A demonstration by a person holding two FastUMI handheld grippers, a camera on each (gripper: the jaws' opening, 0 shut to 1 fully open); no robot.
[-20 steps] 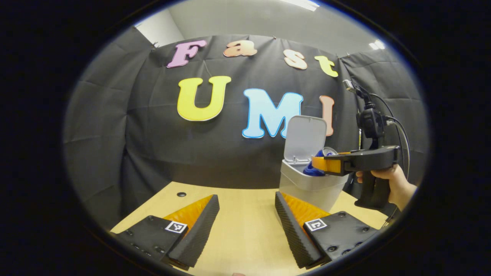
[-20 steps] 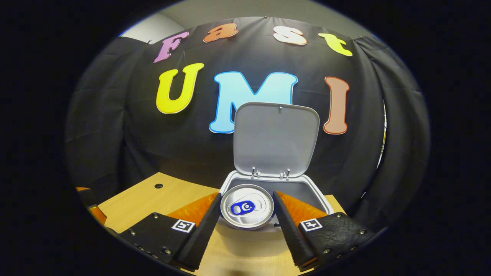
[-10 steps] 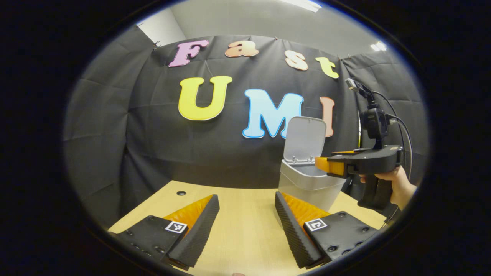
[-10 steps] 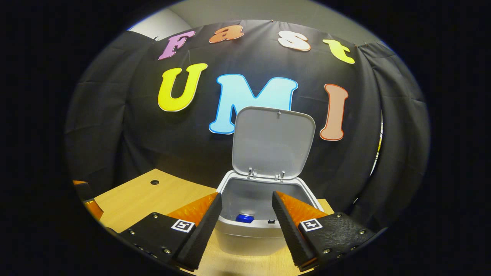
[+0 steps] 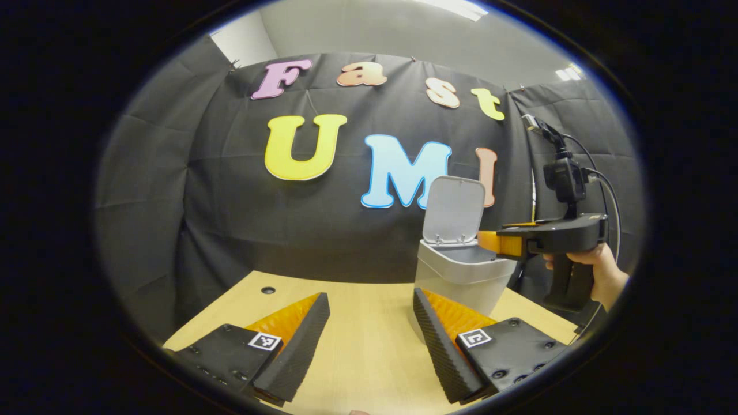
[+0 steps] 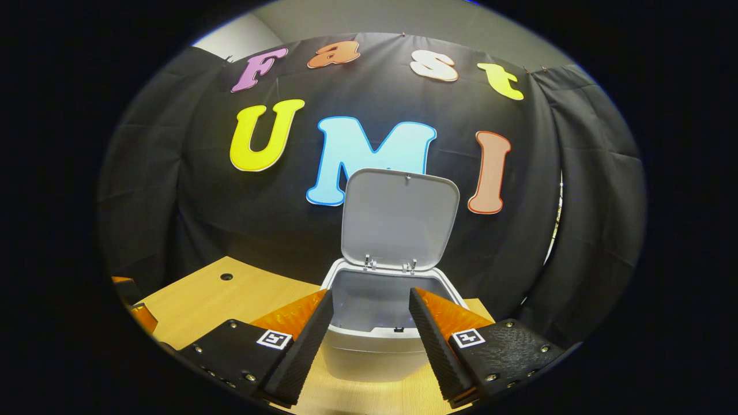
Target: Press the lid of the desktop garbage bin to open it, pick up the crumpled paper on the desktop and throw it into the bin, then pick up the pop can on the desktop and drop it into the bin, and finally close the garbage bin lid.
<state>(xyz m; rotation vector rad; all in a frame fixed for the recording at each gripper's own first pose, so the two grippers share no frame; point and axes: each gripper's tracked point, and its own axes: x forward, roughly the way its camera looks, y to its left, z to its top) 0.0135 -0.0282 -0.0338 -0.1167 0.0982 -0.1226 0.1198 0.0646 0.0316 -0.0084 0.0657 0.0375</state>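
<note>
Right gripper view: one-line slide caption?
Open right gripper faces the grey plastic desktop bin, its hinged lid raised upright.

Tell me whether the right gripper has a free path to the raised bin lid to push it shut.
Probably yes. The right gripper is open and holds nothing, in front of the bin, and the lid stands upright beyond it with nothing between them.

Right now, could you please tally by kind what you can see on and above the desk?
Garbage bin: 1, lid raised
Grippers: 2, left gripper and right gripper, both open and empty
Desk: 1
Total: 4
</note>
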